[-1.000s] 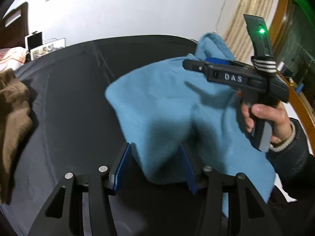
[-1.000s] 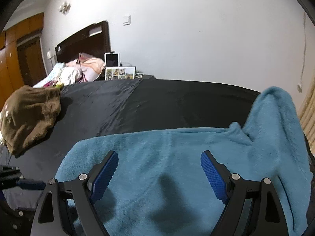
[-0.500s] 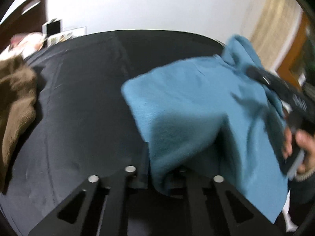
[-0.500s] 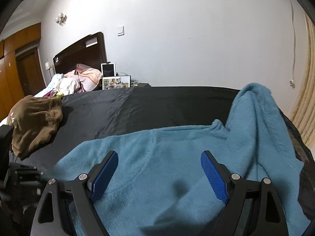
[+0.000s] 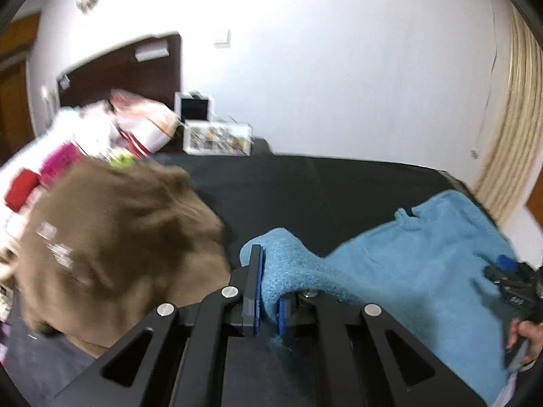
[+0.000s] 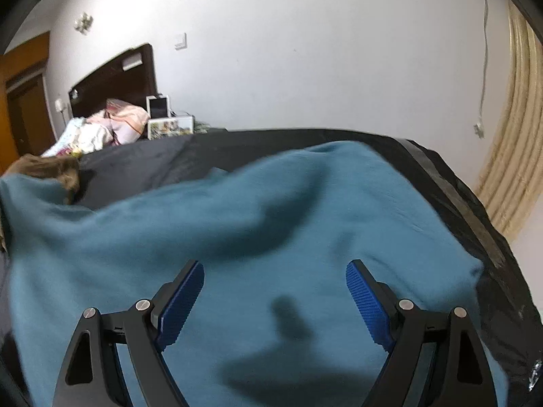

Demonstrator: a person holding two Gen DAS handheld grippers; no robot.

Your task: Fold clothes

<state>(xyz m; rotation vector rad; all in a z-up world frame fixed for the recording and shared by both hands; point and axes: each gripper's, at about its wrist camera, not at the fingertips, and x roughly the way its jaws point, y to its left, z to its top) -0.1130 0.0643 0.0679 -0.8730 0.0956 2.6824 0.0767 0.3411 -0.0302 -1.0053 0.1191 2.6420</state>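
Observation:
A blue fleece garment [image 5: 417, 264] lies spread on the black bed cover [image 5: 305, 196]. My left gripper [image 5: 268, 288] is shut on a bunched edge of it, lifted off the cover, and the cloth stretches from the jaws to the right. At the right edge of the left wrist view, a person's hand [image 5: 526, 334] holds the right gripper's handle. In the right wrist view the blue garment [image 6: 271, 220] fills the foreground. My right gripper [image 6: 275, 291] hovers over it, open, with nothing pinched between its blue pads [image 6: 180, 302].
A brown fleece garment [image 5: 112, 237] lies heaped on the cover just left of my left gripper. Pillows and bedding [image 6: 101, 132], a photo frame [image 6: 169, 128] and a dark headboard [image 6: 115, 78] stand at the far end. A beige curtain [image 6: 512, 156] hangs at the right.
My left gripper closed on the blue garment's edge, then rose and swung left, pulling the cloth toward the brown garment. The cloth under my right gripper stretched out flatter.

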